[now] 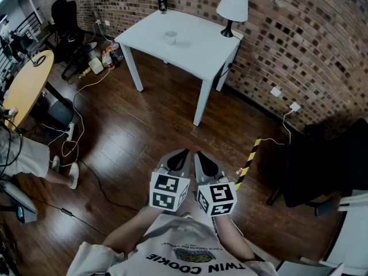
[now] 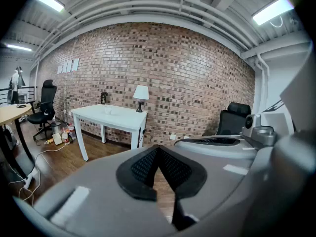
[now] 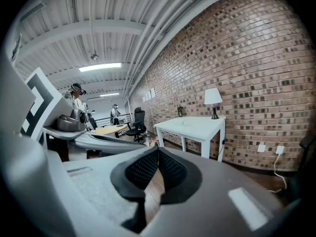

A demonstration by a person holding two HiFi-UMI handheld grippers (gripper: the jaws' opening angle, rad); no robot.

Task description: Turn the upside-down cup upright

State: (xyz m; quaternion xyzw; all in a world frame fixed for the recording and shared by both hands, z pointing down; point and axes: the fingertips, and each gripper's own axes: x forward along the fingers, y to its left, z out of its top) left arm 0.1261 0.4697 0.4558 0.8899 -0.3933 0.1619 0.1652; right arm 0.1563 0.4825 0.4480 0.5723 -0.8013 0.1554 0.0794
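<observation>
The cup [image 1: 171,37] stands on the white worktop [image 1: 198,48] across the room, near the middle of its top and well apart from us. From here it is too small for us to tell whether its mouth faces up or down, so we judge the task as not yet begun: nothing has touched the cup, and the whole job remains. We have to walk over, take hold of the cup, turn it over and set it down on its base.

Counting what we see on the worktop: one cup, one lamp [image 1: 232,7] at the far right corner by the brick wall, and one small dark object [image 1: 163,2] at the back edge. There is one such worktop, and one round wooden table [image 1: 26,85] off to the left.

We hold two grippers close to our chest, side by side over the wooden floor [image 1: 132,137]. The left gripper [image 1: 183,153] has its jaws pressed together with nothing between them, and the right gripper [image 1: 199,153] is likewise closed and empty.
</observation>
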